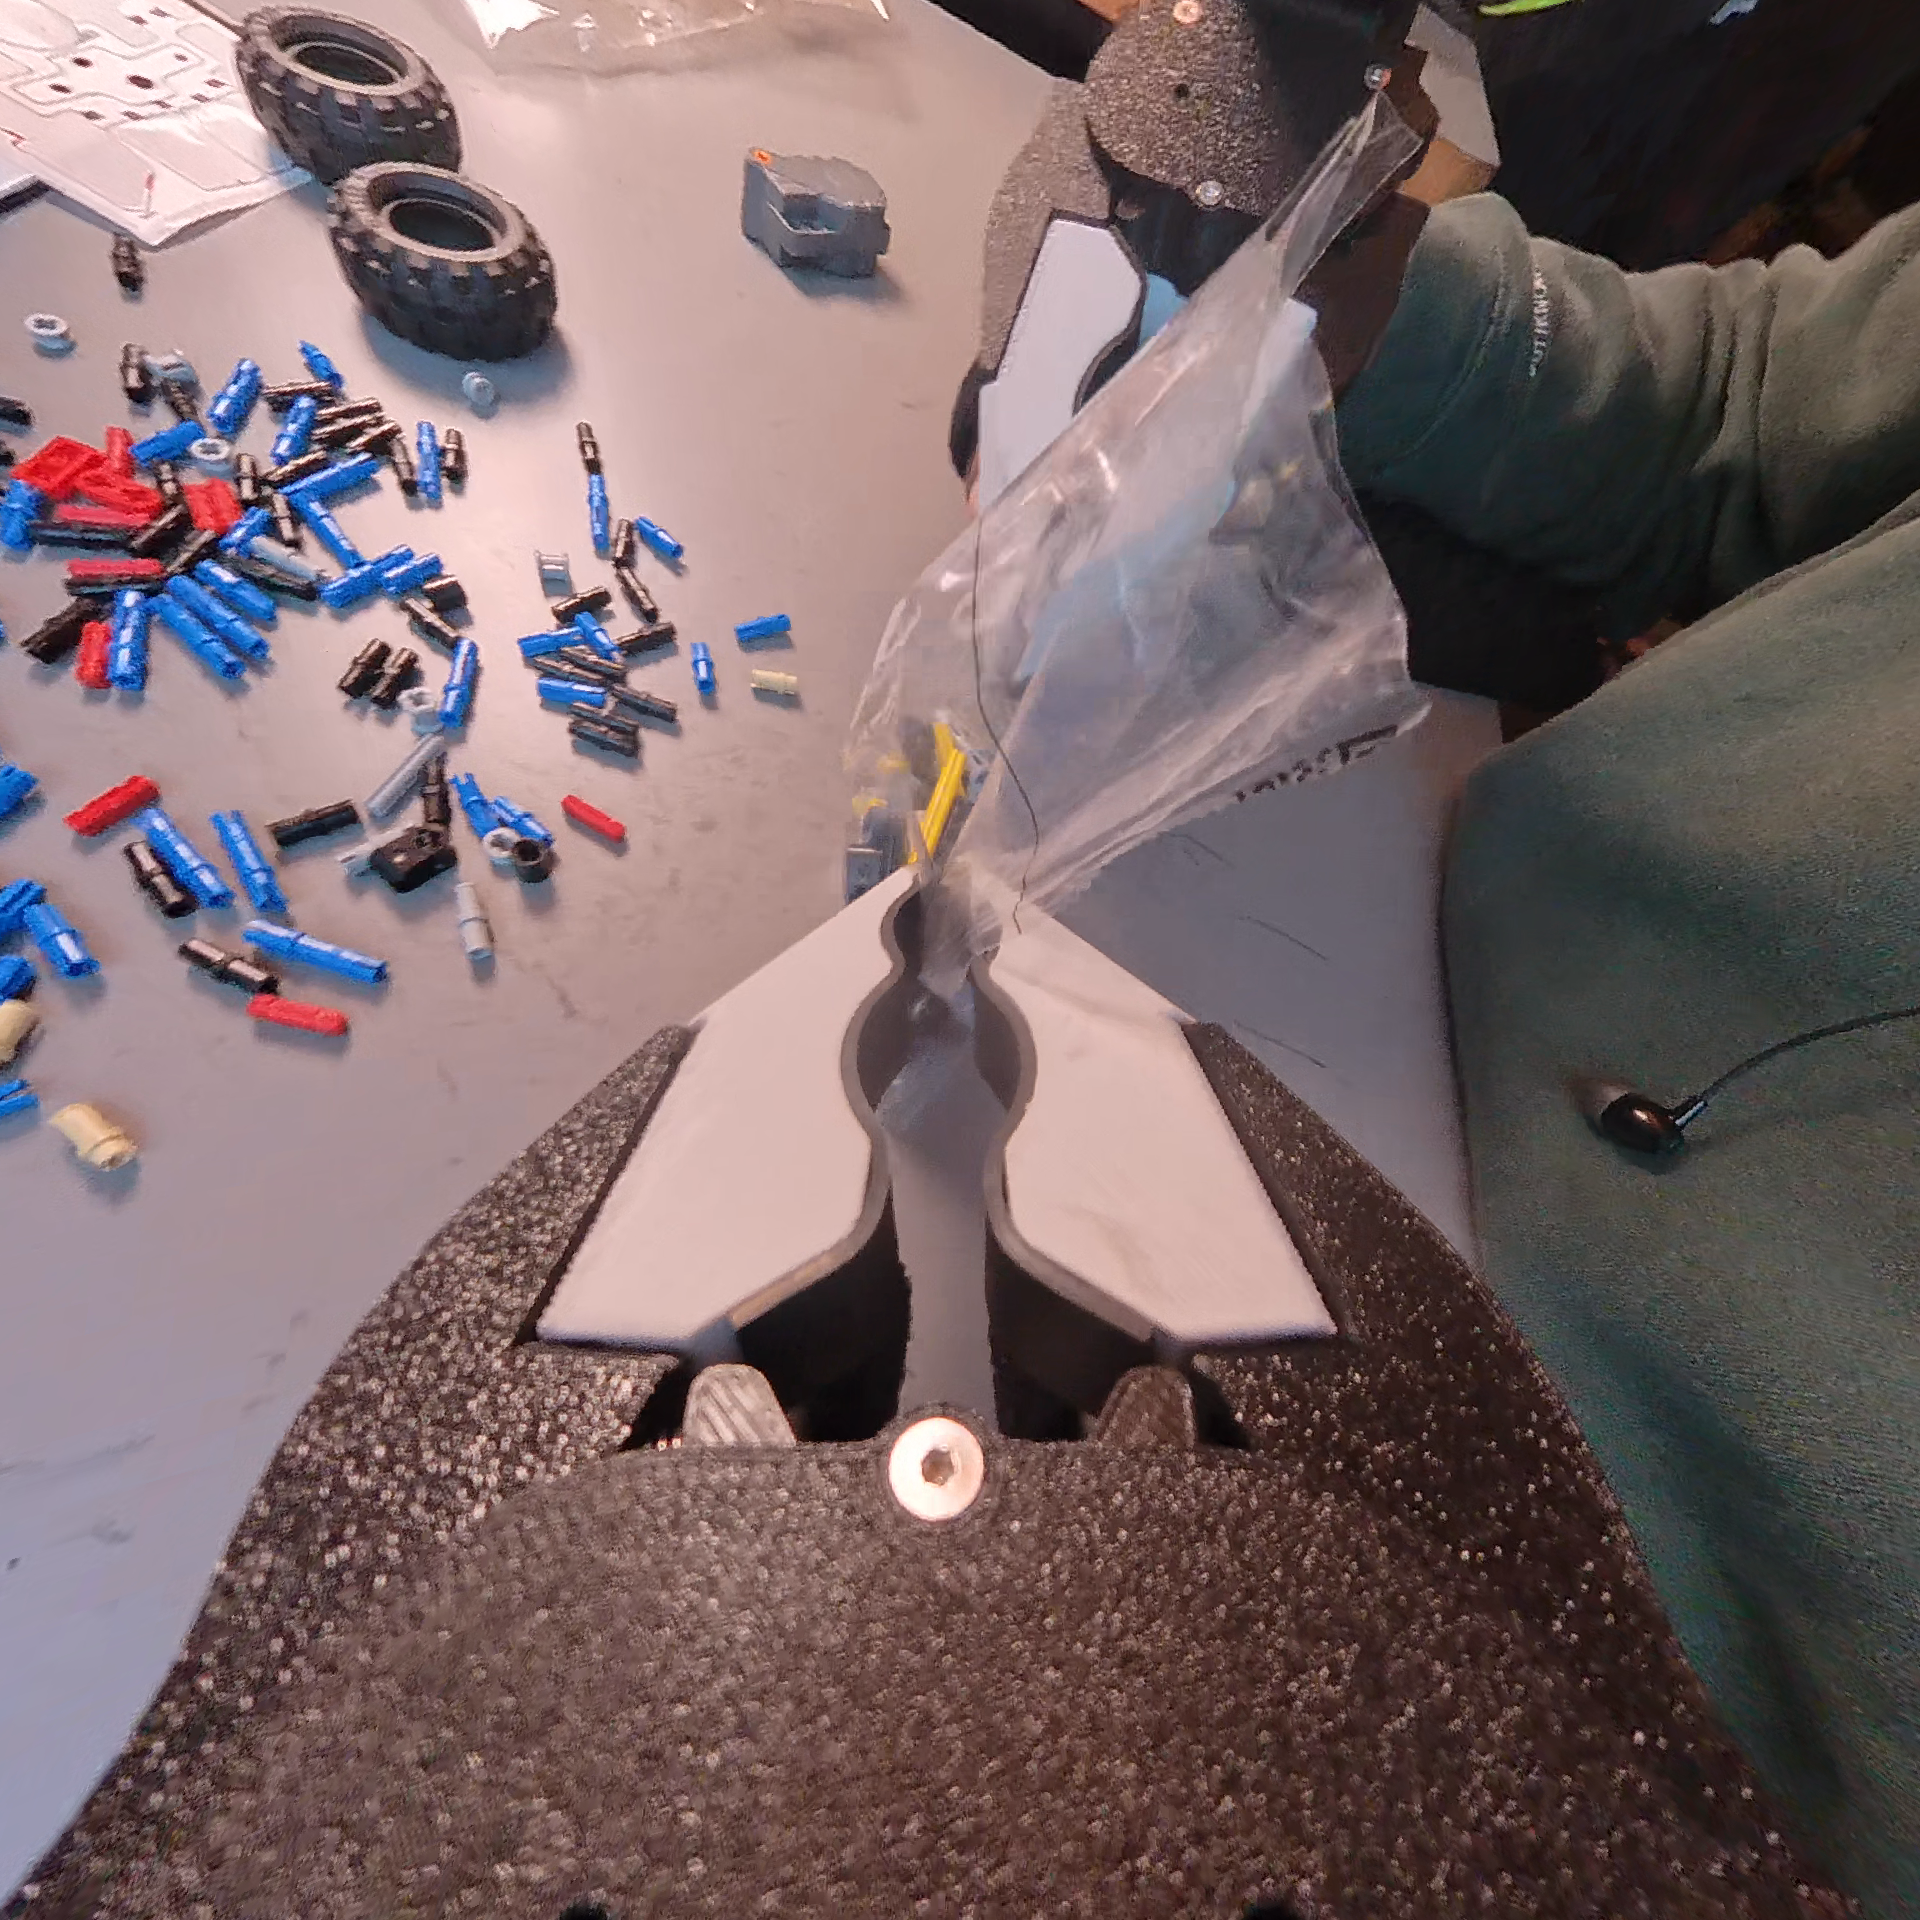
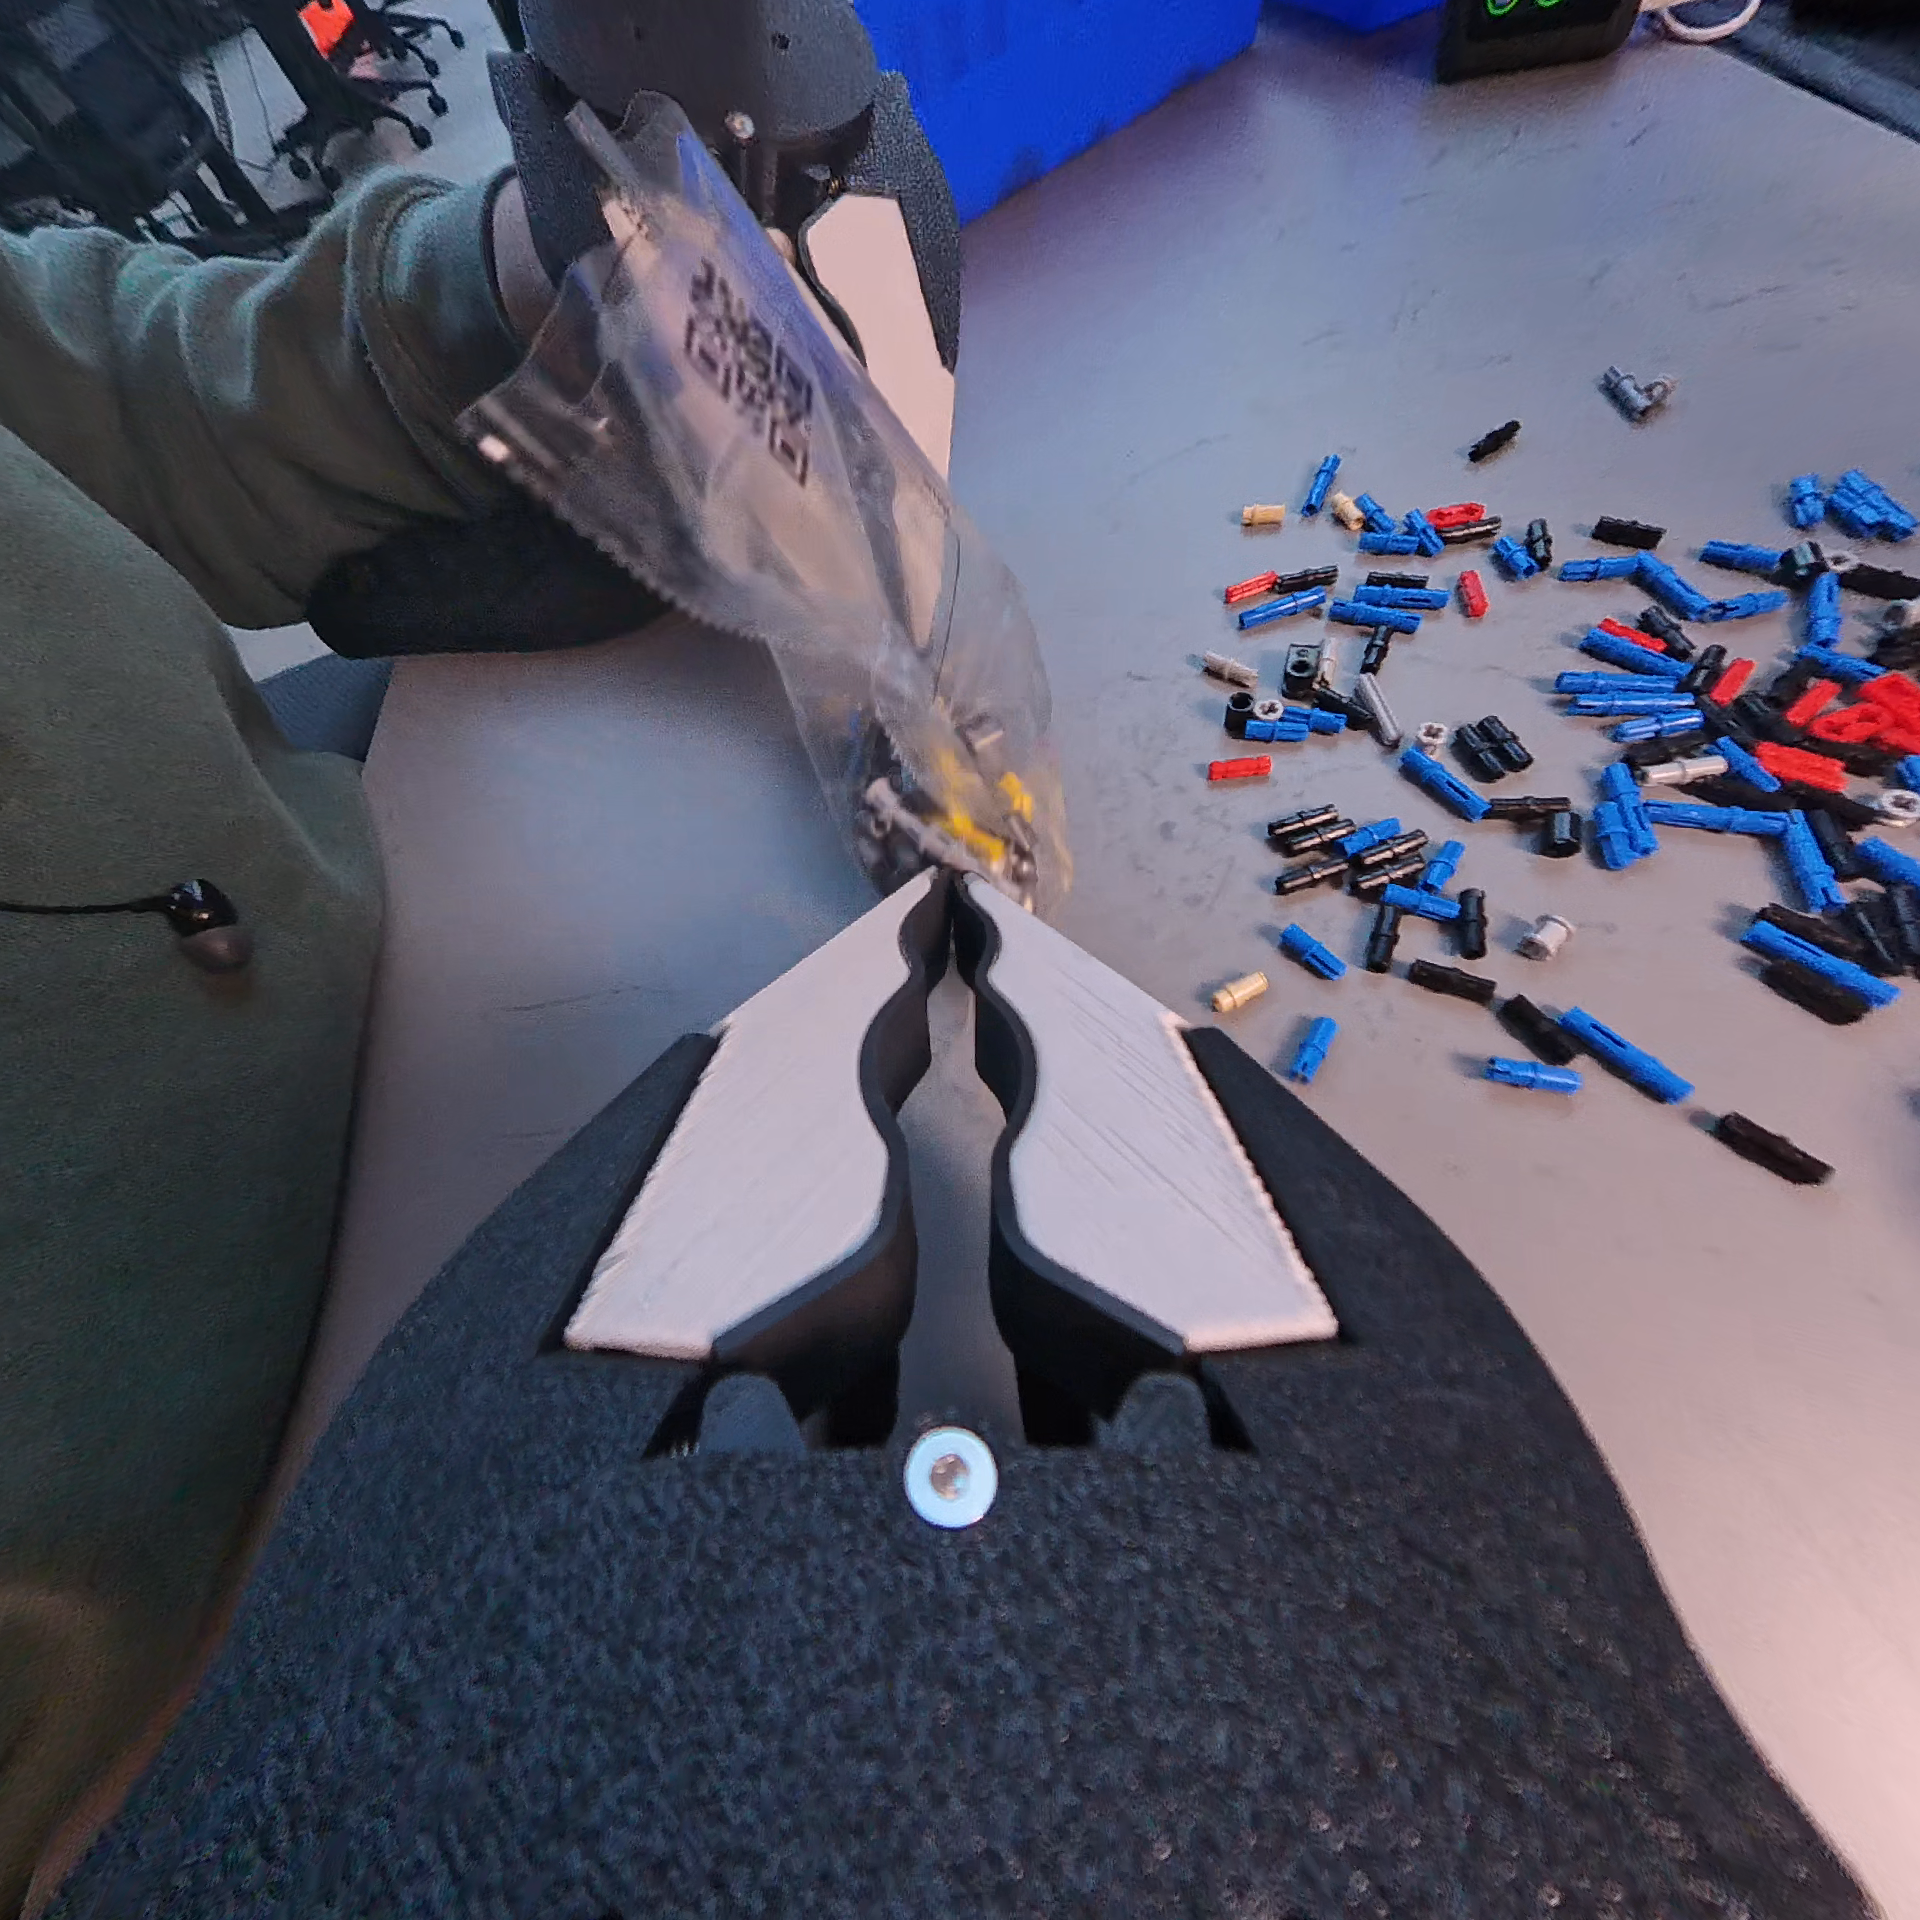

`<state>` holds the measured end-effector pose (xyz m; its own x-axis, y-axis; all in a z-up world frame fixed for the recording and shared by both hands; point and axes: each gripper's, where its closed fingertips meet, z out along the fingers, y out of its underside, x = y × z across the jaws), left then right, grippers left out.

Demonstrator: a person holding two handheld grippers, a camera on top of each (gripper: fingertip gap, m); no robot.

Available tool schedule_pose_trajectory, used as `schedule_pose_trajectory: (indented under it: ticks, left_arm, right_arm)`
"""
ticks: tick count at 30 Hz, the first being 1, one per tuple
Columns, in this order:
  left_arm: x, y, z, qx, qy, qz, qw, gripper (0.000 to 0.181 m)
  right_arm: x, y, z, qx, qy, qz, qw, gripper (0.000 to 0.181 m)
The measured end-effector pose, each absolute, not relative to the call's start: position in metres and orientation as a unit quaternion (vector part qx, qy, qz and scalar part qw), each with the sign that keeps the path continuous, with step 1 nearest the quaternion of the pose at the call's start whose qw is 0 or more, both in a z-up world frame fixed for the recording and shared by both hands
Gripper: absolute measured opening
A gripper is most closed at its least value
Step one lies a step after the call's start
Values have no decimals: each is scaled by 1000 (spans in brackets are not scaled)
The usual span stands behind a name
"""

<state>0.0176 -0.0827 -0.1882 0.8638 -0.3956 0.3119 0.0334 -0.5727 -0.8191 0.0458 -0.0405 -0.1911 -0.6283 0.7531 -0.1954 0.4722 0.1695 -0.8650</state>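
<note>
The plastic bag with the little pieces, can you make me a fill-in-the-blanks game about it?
1. Both tongs, left and right, pinch one clear plastic ____.
2. The two rubber ____ lie on the grey table.
3. Most loose pins on the table are black, red or ____.
4. The sticks bunched inside the bag are ____.

Missing words: bag, tyres, blue, yellow

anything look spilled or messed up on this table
Yes. Small blue, black and red pegs lie scattered loose over the grey table, beside two tyres. Both tongs, left and right, pinch a clear bag of small parts, stretched between them above the table.
</note>
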Motion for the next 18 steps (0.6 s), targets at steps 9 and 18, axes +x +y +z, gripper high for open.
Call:
schedule_pose_trajectory:
  ticks: [9,18]
  left_arm:
    - [10,-84,-183,-845,80,-261,460,3]
    - [25,-85,-180,-835,95,-293,456,3]
  right_arm:
    - [47,-35,-182,-407,-739,514,154,35]
    - [47,-45,-172,-356,-753,521,186,5]
